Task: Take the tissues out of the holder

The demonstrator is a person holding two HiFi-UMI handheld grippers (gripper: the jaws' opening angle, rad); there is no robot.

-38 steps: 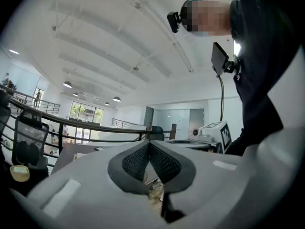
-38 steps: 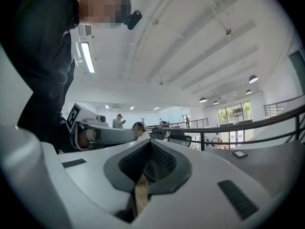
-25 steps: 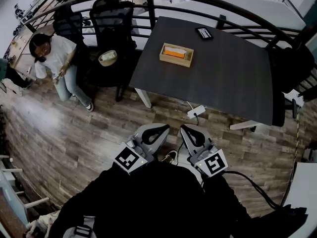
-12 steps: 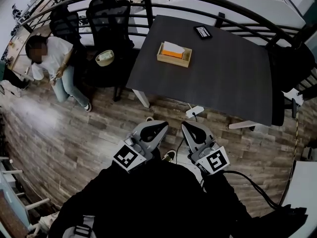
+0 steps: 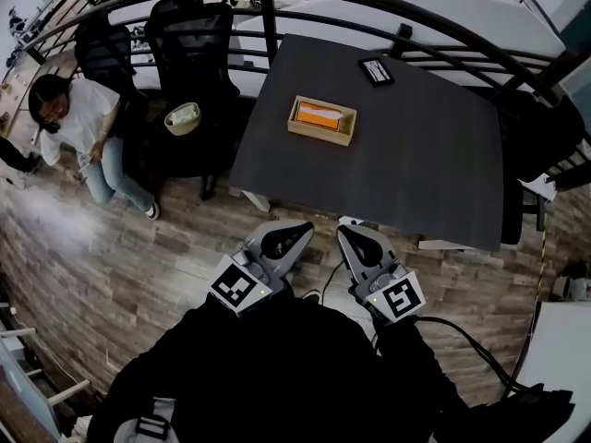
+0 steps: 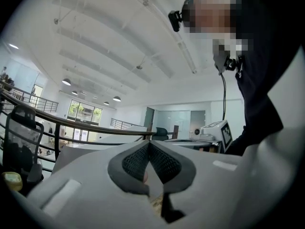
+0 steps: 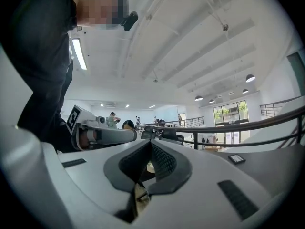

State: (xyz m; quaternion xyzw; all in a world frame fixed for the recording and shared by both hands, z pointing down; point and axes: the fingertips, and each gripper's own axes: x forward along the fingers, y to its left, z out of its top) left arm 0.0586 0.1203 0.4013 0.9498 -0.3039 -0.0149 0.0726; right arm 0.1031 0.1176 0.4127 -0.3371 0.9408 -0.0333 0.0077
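Head view: both tongs are held low, close to the person's dark-clad body, over the wood plank floor (image 5: pixel 138 247), short of the near edge of the tabletop (image 5: pixel 416 164).

Left tongs (image 5: pixel 295 233): in the left gripper view, the left tongs (image 6: pixel 149 146) have their ribbed pads meeting at the tips, pressed together, with nothing pinched between them. Marker cube (image 5: pixel 235 289) faces up.

Right tongs (image 5: pixel 347 238): in the right gripper view, the right tongs (image 7: pixel 150 145) are likewise pressed together and hold nothing. Marker cube (image 5: pixel 399 298) faces up. The two tongs sit side by side, tips angled slightly toward each other, not touching.

Tissue holder (image 5: pixel 319 136): an open light wooden box, standing on the dark tabletop toward its far left part, well apart from both tongs. Tissues (image 5: pixel 323 114) lie inside it, an orange pack with a white sheet on top. Neither tongs touch the holder.

Other items:
- a flat dark device (image 5: pixel 376 70) near the far edge of the tabletop;
- black office chairs (image 5: pixel 189 40) at the far left corner;
- a pale bowl-like item (image 5: pixel 182 116) on a seat just beside the left edge;
- a person (image 5: pixel 78 123) in a white top sitting on the floor at left;
- a dark curved railing (image 5: pixel 443 26) behind the tabletop.
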